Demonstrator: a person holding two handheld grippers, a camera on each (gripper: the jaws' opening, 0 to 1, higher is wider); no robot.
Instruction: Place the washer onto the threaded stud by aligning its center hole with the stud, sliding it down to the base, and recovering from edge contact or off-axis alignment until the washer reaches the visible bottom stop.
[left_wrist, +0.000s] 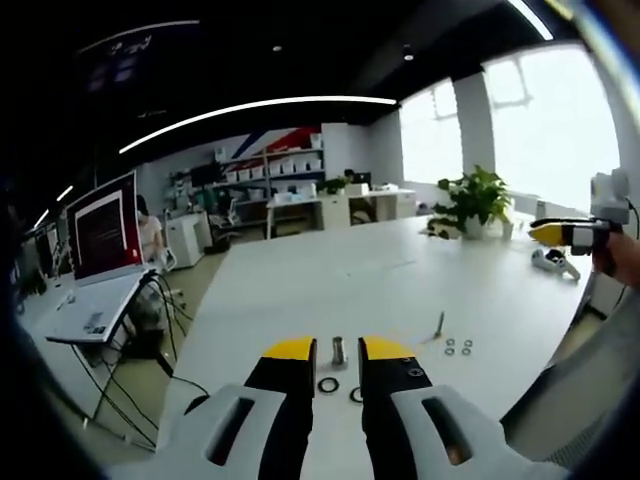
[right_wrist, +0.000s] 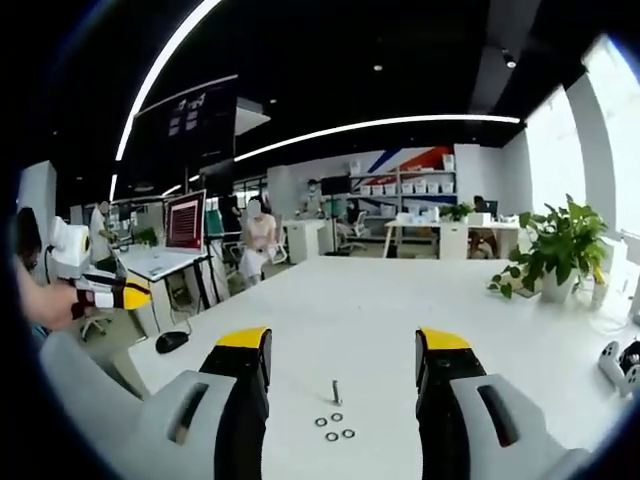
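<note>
In the right gripper view a thin threaded stud (right_wrist: 336, 390) stands upright on the white table (right_wrist: 340, 300). Several small washers (right_wrist: 334, 428) lie flat just in front of it. My right gripper (right_wrist: 342, 342) hovers above them, open wide, nothing between its jaws. In the left gripper view the same stud (left_wrist: 440, 323) looks tilted, to the right of my jaws, with the small washers (left_wrist: 458, 347) beside it. My left gripper (left_wrist: 338, 350) is open with a narrow gap. A short metal post (left_wrist: 339, 350) shows in that gap, with two dark rings (left_wrist: 328, 384) lying nearer me.
A potted plant (left_wrist: 475, 200) stands at the table's far side, with a black-and-white controller (left_wrist: 555, 262) near it. The right gripper (left_wrist: 565, 233) is held in a hand at the right of the left view. The left gripper (right_wrist: 110, 293) shows at the left of the right view. Desks, a monitor (left_wrist: 103, 228) and people sit behind.
</note>
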